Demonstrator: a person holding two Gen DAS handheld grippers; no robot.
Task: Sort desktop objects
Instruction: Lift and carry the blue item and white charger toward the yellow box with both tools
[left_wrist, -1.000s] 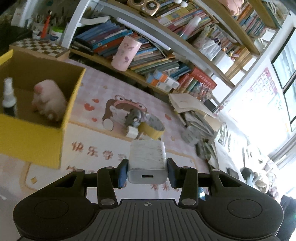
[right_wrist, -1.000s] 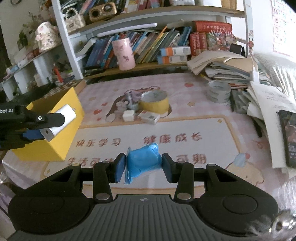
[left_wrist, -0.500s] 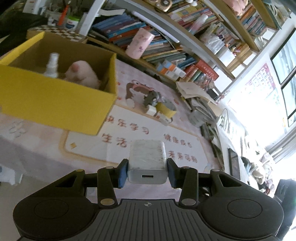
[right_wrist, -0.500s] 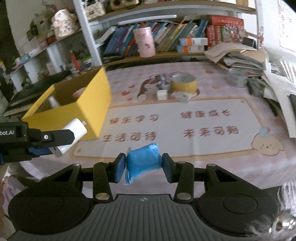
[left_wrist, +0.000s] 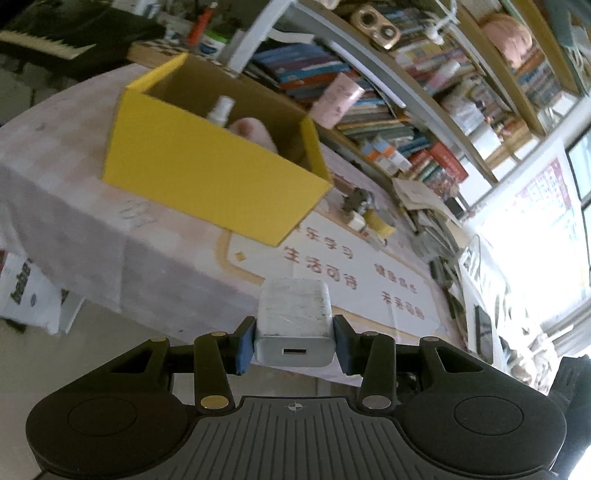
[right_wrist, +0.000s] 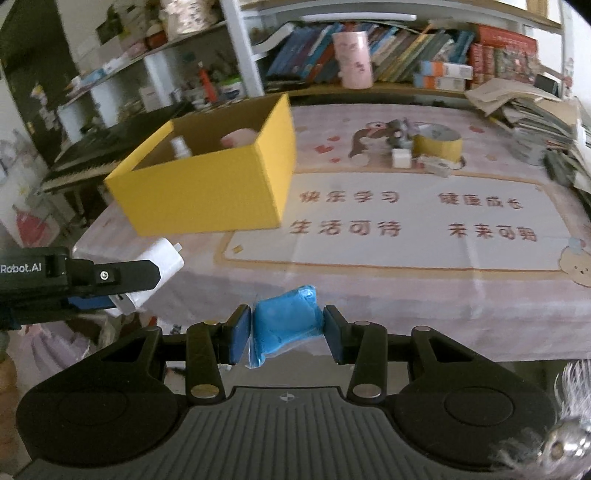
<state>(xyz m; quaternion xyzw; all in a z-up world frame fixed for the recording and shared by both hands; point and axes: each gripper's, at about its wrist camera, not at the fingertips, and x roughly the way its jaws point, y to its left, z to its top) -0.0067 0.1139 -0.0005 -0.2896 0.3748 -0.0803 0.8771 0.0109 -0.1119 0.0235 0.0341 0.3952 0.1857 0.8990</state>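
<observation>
My left gripper (left_wrist: 294, 345) is shut on a white USB charger (left_wrist: 294, 325), held off the table's near left edge; both show in the right wrist view (right_wrist: 147, 273). My right gripper (right_wrist: 287, 338) is shut on a blue packet (right_wrist: 286, 323), held before the table's front edge. A yellow cardboard box (right_wrist: 207, 192) stands on the table's left side, also in the left wrist view (left_wrist: 207, 177). It holds a small spray bottle (right_wrist: 181, 147) and a pink soft toy (right_wrist: 238, 138). Small items remain around a yellow tape roll (right_wrist: 437, 146).
A printed mat (right_wrist: 406, 218) covers the table. A bookshelf (right_wrist: 406, 55) with a pink cup (right_wrist: 352, 59) runs along the back. Stacked papers and books (right_wrist: 535, 110) crowd the right side. A grey tape roll (right_wrist: 528, 147) lies near them.
Both grippers have pulled back and away from the table with their loads. The yellow box now lies ahead of them instead of beside the left gripper.
</observation>
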